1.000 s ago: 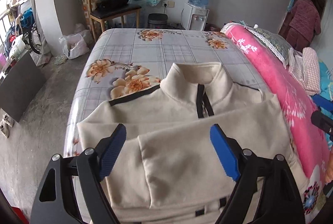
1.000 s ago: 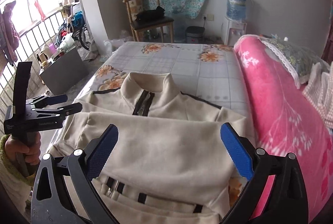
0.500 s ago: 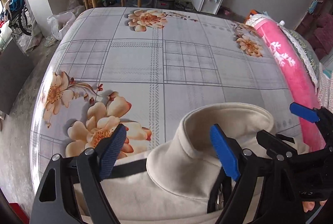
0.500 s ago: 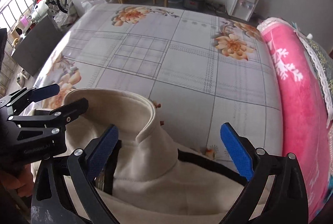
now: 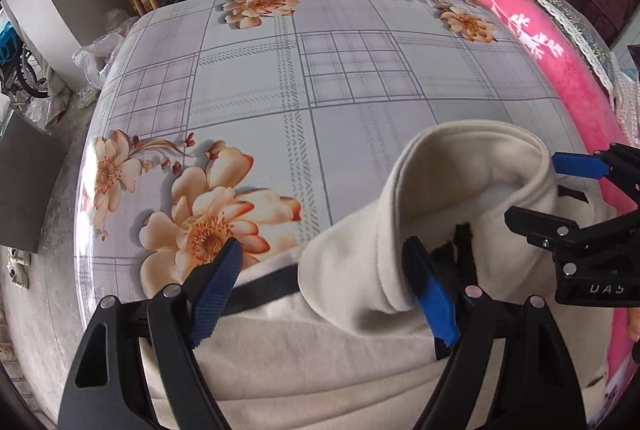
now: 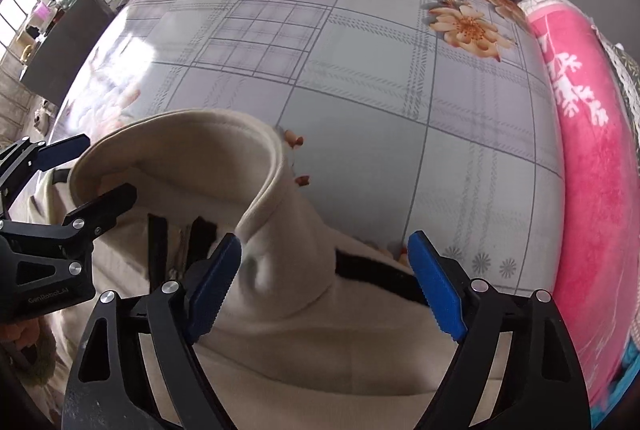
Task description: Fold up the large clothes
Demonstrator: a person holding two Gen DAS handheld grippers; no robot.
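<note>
On the bed [image 5: 352,82], both hand-held grippers are hovering spread at the jacket [image 5: 320,362] collar [image 6: 224,150]: left hand-held gripper [image 5: 324,286], right hand-held gripper [image 6: 326,282], its jaws just narrowing.

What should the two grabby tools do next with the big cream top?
Probably squeeze shut. Both tools stand open over the cream top at its neck end on the bed: the left tool straddles one side of the collar, the right tool, whose jaws have just been closing, the other. Neither pinches cloth yet, so gripping comes before any fold.
</note>
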